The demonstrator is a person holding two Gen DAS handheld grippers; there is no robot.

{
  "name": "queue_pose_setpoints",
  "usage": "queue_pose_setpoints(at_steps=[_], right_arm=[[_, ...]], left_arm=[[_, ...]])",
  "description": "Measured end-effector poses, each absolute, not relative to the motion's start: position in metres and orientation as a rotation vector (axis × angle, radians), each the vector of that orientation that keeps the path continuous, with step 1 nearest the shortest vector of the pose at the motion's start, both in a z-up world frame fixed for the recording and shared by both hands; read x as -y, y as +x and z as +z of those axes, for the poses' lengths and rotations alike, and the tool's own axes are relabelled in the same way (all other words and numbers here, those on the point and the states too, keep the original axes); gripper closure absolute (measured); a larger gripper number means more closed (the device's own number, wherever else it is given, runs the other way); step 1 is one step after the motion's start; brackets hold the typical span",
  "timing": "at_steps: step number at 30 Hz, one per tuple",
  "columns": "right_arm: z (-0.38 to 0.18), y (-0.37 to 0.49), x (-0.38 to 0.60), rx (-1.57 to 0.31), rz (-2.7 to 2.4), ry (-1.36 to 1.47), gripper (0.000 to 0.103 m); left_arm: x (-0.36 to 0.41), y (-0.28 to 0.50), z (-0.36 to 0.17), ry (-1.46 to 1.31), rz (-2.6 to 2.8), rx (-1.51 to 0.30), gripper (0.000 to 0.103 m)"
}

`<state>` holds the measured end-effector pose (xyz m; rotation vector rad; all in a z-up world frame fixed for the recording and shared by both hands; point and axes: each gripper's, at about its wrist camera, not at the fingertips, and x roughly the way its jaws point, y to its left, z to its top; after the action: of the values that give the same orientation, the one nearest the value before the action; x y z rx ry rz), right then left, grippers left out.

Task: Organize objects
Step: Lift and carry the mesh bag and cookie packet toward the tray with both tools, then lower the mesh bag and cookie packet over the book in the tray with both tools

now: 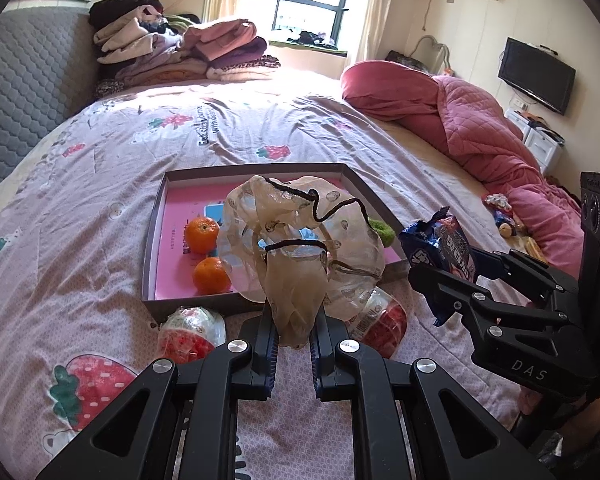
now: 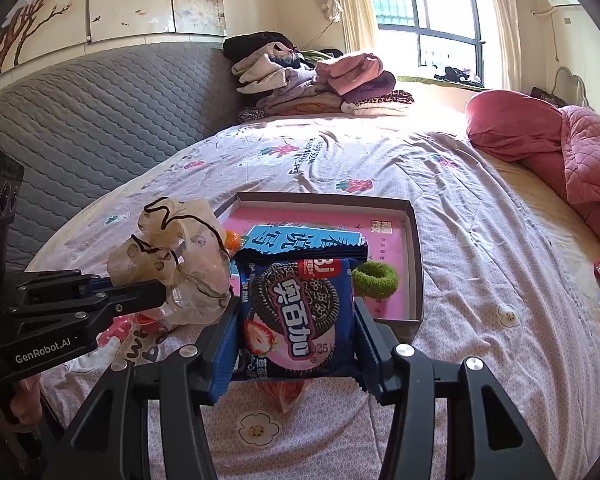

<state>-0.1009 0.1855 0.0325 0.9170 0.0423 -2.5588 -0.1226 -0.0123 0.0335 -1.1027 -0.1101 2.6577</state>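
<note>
Sheer beige fabric fills the left wrist view: a drawstring pouch (image 1: 300, 248) hangs bunched from the left gripper (image 1: 294, 332), whose jaws are pressed together on its gathered lower end, the black cord looping above. Directly beyond the pouch lies the shallow cardboard box (image 1: 156, 240) with its pink lining, resting on the printed bedspread (image 1: 80, 208); two tangerines (image 1: 202, 234) sit near its left wall and a green hair scrunchie (image 1: 382, 230) near its right wall. Two clear packets of red sweets (image 1: 192, 332) lie on the bedspread just outside the box's near edge, under the pouch. At the right, the right gripper (image 1: 440, 272) carries a blue packet.

From the right wrist view, the right gripper (image 2: 296, 344) is clamped across the width of an upright blue Oreo-style biscuit packet (image 2: 296, 312), pads on its two side edges, the long axis pointing away toward the box (image 2: 416, 248). The box's near right corner sits just ahead, so this hand looks the closer to an open patch of lining beside the scrunchie (image 2: 374, 280). The left gripper (image 2: 152, 296) holds the pouch (image 2: 180, 256) just left of the packet, over the box's near left corner.
</note>
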Motion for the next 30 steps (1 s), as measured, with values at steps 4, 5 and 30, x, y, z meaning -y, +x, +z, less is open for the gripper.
queue_pose_setpoints(at_steps=[4, 5, 30], right_arm=[[0.037, -0.106, -0.183, -0.042, -2.562, 0.901, 0.051], [0.038, -0.107, -0.182, -0.042, -2.563, 0.896, 0.051], [0.062, -0.151, -0.155, -0.06, -2.584, 0.788, 0.051]], left_arm=[[0.018, -0.129, 0.037, -1.099, 2.673, 0.11, 0.09], [0.019, -0.131, 0.038, -1.098, 2.675, 0.109, 0.09], [0.049, -0.173, 0.06, -1.043, 2.737, 0.119, 0.09]])
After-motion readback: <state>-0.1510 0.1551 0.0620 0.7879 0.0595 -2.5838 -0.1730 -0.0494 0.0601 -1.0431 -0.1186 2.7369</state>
